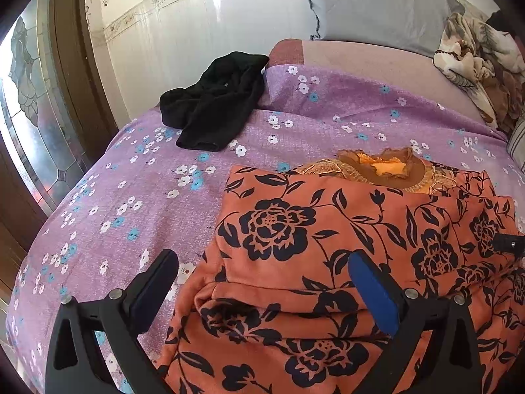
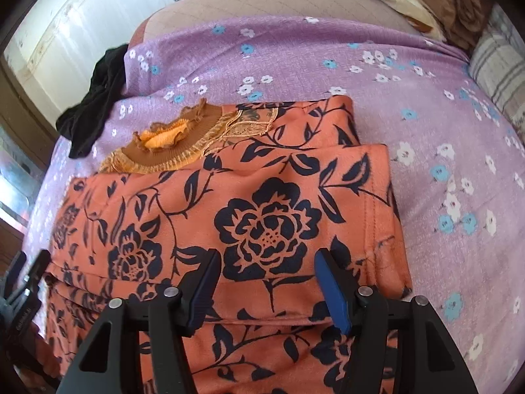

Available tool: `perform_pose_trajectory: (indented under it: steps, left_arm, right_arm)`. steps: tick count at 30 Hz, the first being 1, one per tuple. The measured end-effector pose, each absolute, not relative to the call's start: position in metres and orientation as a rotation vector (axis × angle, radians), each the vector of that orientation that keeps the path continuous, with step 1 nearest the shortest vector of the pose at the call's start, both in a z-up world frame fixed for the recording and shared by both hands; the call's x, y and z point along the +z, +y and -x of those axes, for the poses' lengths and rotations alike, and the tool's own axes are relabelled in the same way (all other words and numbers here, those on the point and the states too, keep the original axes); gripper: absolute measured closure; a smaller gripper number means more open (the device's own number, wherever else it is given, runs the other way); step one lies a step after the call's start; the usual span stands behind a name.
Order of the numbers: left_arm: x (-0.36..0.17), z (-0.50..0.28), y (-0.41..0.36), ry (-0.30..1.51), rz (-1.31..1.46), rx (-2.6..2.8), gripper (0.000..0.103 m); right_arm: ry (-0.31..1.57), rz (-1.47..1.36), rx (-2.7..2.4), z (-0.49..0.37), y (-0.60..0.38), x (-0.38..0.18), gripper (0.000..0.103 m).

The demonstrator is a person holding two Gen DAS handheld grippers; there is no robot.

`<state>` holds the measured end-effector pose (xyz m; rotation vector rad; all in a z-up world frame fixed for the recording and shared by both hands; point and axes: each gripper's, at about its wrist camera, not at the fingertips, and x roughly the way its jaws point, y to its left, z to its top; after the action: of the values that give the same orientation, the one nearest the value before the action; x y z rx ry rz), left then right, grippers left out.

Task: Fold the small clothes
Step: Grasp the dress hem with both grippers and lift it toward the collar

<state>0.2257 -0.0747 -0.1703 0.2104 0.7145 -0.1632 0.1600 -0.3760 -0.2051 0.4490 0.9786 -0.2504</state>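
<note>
An orange garment with black flowers (image 1: 344,246) lies partly folded on the purple flowered bedspread (image 1: 131,203); its brown and yellow frilled collar (image 1: 384,167) points away from me. It also shows in the right wrist view (image 2: 249,216), collar (image 2: 170,144) at the upper left. My left gripper (image 1: 262,269) is open, hovering over the garment's near left edge, holding nothing. My right gripper (image 2: 265,262) is open above the garment's folded near part, holding nothing. The right gripper's tip (image 1: 508,244) peeks in at the left view's right edge.
A black garment (image 1: 216,101) lies crumpled at the bed's far left, also in the right wrist view (image 2: 95,98). A grey pillow (image 1: 377,3) and a patterned blanket (image 1: 482,62) sit at the far side. A glass door (image 1: 29,115) stands left of the bed.
</note>
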Motion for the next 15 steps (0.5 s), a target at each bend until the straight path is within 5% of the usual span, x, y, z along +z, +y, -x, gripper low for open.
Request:
perform_pose_trajectory:
  steps: [15]
  left_arm:
    - [-0.186,-0.157,0.084,1.016,0.015,-0.056,0.0]
  right_arm:
    - [0.993,-0.668,-0.205,-0.004,-0.4,-0.203,0.04]
